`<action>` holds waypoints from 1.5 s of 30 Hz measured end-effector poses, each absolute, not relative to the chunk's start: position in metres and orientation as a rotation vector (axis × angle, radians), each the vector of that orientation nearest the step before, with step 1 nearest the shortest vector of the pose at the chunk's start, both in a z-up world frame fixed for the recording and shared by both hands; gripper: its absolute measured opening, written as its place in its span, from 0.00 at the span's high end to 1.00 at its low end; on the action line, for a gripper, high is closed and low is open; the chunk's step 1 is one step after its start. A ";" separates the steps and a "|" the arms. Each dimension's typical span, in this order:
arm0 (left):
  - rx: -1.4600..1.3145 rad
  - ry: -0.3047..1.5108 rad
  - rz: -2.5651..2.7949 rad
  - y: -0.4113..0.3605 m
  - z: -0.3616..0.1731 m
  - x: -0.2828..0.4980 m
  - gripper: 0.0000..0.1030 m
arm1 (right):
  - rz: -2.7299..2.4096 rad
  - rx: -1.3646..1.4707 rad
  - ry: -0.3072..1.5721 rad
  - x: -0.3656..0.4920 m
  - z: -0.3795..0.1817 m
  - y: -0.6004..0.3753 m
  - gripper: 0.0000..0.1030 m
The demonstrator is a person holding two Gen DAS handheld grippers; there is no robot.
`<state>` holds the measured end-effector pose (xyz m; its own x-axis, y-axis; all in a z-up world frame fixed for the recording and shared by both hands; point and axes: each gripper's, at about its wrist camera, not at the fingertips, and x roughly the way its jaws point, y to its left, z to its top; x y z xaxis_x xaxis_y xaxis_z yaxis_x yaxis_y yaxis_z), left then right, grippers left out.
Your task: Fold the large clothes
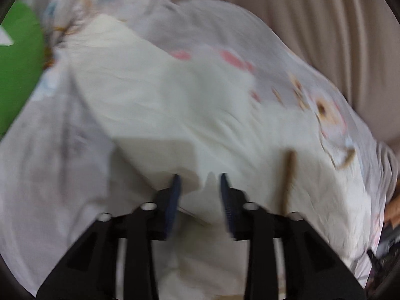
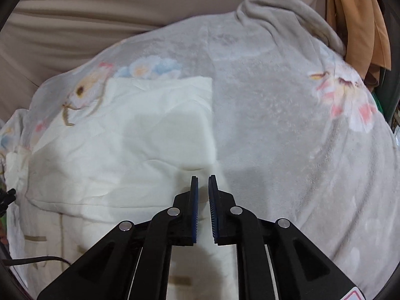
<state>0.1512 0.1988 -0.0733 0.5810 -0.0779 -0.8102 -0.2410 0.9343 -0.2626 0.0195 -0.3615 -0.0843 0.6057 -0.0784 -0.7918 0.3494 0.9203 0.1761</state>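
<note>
Two hand-held grippers show in our views, one from each wrist camera, both above a white garment [image 2: 120, 155] that lies spread on a pale grey floral blanket [image 2: 287, 125].

In the left wrist view, which is blurred, our left hand-held gripper [image 1: 199, 178] has its jaws standing apart with a clear gap, and the white cloth [image 1: 175, 105] lies between and beyond the tips. We cannot tell whether the fingers [image 1: 175, 200] touch the fabric or hang just above it. A narrow brown strip [image 1: 287, 177] runs along the garment just beside the gripper's right-hand finger. The blanket [image 1: 287, 57] shows pink and brown flower prints past the garment's far edge, and something green [image 1: 17, 62] sits beyond the blanket's left edge.

In the right wrist view, our right hand-held gripper [image 2: 203, 178] has its jaws drawn near each other with a narrow slit left between the blue pads [image 2: 195, 212]; nothing is held in that slit. Its tips sit at the garment's right-hand edge, where white cloth meets the blanket. A folded panel of the garment lies ahead, its far corner near a blue flower print [image 2: 150, 68]. Beige cloth [image 2: 75, 20] lies beyond the blanket's far edge, and orange fabric [image 2: 357, 25] hangs past its far right corner.
</note>
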 end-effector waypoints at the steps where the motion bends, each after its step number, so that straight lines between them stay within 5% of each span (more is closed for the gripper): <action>1: -0.379 0.934 0.139 0.219 -0.069 0.155 0.51 | -0.236 0.333 0.882 0.017 -0.079 -0.353 0.89; 3: -0.419 0.901 0.208 0.264 -0.065 0.171 0.34 | -0.178 0.337 0.878 0.012 -0.070 -0.323 0.89; 10: -0.702 0.900 0.393 0.378 -0.109 0.233 0.34 | 0.032 0.271 0.959 0.005 -0.065 -0.205 0.85; 15: -0.737 0.867 0.349 0.380 -0.107 0.247 0.91 | 0.094 0.202 1.007 0.001 -0.069 -0.159 0.80; 18: -0.599 0.788 0.269 0.349 -0.059 0.248 0.95 | 0.097 0.200 1.012 0.000 -0.069 -0.155 0.79; 27: -0.170 0.589 -0.298 0.092 0.094 0.186 0.95 | 0.131 0.228 0.971 -0.012 -0.061 -0.158 0.77; 30: -0.071 0.700 -0.517 -0.017 0.068 0.147 0.90 | 0.107 0.241 0.958 -0.026 -0.061 -0.173 0.75; 34: 0.089 0.973 -0.590 -0.115 -0.032 0.096 0.89 | 0.051 0.254 0.949 -0.052 -0.065 -0.202 0.71; 37: 0.047 1.063 -0.562 -0.108 -0.063 0.064 0.88 | -0.006 0.256 0.949 -0.072 -0.069 -0.229 0.70; 39: -0.019 1.070 -0.532 -0.079 -0.061 0.053 0.76 | -0.042 0.269 0.937 -0.079 -0.068 -0.246 0.65; 45: -0.070 1.008 -0.262 0.034 -0.043 0.073 0.65 | -0.019 0.180 0.841 -0.041 -0.042 -0.249 0.56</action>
<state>0.0734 0.0336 -0.0427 0.5051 -0.2492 -0.8263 0.1852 0.9664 -0.1783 -0.0408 -0.2488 -0.0417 0.6678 0.0545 -0.7424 0.0877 0.9846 0.1512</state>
